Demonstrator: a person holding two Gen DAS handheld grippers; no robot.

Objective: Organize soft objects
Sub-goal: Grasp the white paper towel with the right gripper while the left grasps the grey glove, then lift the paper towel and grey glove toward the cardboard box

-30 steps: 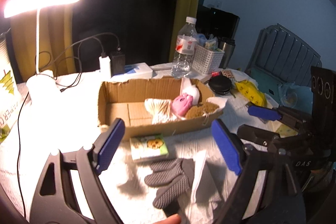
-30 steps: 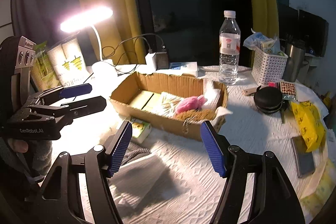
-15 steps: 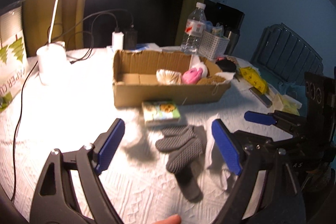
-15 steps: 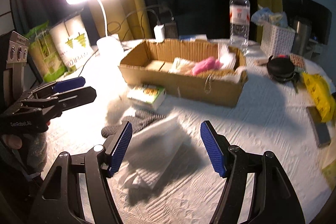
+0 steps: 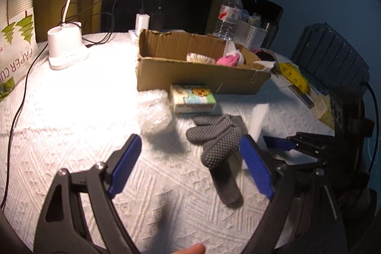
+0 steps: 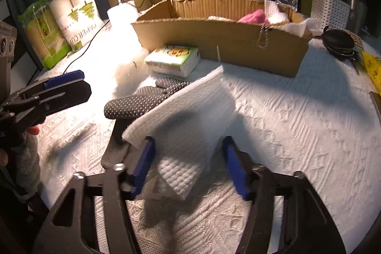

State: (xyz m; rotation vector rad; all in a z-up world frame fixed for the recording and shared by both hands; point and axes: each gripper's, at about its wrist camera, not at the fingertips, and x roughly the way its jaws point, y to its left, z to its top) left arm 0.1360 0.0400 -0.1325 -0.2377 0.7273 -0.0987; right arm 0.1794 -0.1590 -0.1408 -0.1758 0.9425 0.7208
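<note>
A grey dotted glove [image 5: 215, 137] lies on the white tablecloth, also in the right wrist view [image 6: 145, 99]. A white folded cloth [image 6: 183, 116] lies partly over it. My right gripper [image 6: 188, 166] is open, its fingers on either side of the cloth's near end. My left gripper [image 5: 190, 167] is open and empty, just short of the glove. A bubble-wrap wad [image 5: 153, 111] and a tissue pack [image 5: 193, 98] lie before the cardboard box [image 5: 197, 73], which holds a pink soft thing [image 5: 228, 60].
A lit desk lamp [image 5: 65, 49] and cables stand at the left. Paper cup packs [image 6: 71, 20] are beside it. A water bottle [image 5: 228, 13], white basket [image 5: 252, 33], black case [image 6: 338, 41] and yellow bag [image 5: 294, 74] sit beyond the box.
Both grippers have come down and nearer to the tablecloth. The right gripper's fingers now straddle the white cloth. The bubble-wrap wad has come into the left view.
</note>
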